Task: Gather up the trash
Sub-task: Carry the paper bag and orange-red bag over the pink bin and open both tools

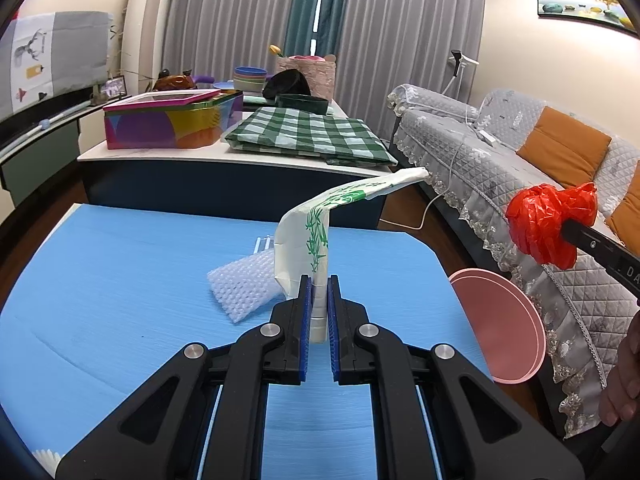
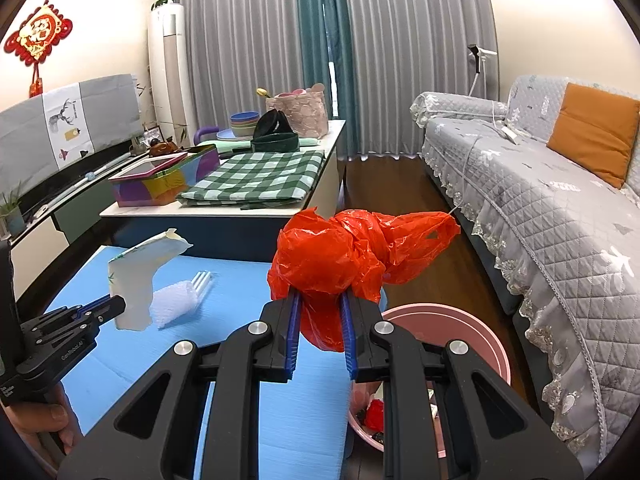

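While the right gripper (image 2: pixel 320 308) pinches the red bag (image 2: pixel 332 260) at frame centre, carry it squarely over the pink bin (image 2: pixel 476 332) lower right before releasing; the left gripper (image 1: pixel 319 300) clamps the wrapper (image 1: pixel 316 232).

L gripper (image 1: pixel 318 300) level above the mat, jaws nearly closed, pinching a folded paper wrapper (image 1: pixel 308 236). R gripper (image 2: pixel 320 312) off to the right, jaws partly closed, clamping a crumpled red bag (image 2: pixel 332 256). Person's hand (image 2: pixel 36 420) wraps L handle.
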`<action>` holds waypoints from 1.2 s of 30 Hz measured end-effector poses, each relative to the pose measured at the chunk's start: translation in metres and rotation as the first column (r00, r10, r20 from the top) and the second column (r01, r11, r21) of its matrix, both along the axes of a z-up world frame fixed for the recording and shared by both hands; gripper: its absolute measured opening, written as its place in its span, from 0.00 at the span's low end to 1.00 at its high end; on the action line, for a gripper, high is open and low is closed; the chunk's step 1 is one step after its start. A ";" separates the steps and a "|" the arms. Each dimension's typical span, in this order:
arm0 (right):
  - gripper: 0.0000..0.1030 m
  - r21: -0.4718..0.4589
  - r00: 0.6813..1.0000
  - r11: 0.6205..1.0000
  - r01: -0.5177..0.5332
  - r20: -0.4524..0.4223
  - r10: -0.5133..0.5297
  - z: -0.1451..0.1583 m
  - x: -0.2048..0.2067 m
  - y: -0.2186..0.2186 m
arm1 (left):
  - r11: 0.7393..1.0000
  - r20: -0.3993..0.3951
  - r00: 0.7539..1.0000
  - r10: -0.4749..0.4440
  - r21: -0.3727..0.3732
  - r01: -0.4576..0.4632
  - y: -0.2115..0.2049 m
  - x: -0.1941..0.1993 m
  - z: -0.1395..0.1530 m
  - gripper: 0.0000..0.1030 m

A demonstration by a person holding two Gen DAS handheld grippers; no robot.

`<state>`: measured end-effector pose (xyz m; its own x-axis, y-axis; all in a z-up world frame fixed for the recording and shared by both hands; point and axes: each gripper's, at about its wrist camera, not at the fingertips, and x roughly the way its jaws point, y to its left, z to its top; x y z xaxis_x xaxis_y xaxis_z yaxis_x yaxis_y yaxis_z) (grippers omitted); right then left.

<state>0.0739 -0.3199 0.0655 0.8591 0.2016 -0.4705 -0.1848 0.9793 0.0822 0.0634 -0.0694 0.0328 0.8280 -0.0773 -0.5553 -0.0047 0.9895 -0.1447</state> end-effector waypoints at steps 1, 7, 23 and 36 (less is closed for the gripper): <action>0.18 0.001 1.000 1.000 0.003 -0.001 -0.003 0.000 0.000 -0.001 | 1.000 0.000 1.000 -0.001 0.000 0.001 -0.001 0.000 0.000 0.08; 0.18 0.004 1.000 1.000 0.016 -0.005 -0.016 -0.003 0.002 -0.008 | 1.000 -0.004 1.000 -0.011 -0.003 0.011 -0.005 0.003 -0.003 0.08; 0.18 0.008 0.999 0.999 0.048 -0.012 -0.048 -0.006 0.006 -0.019 | 0.999 -0.014 0.999 -0.039 -0.010 0.039 -0.017 0.010 -0.009 0.08; 0.18 0.013 0.997 0.997 0.074 -0.021 -0.073 -0.009 0.012 -0.025 | 0.998 -0.021 0.998 -0.055 -0.014 0.055 -0.026 0.015 -0.013 0.08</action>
<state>0.0864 -0.3449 0.0565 0.8620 0.1446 -0.4858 -0.1106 0.9890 0.0983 0.0788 -0.0959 0.0197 0.8104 -0.1299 -0.5713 0.0468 0.9863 -0.1580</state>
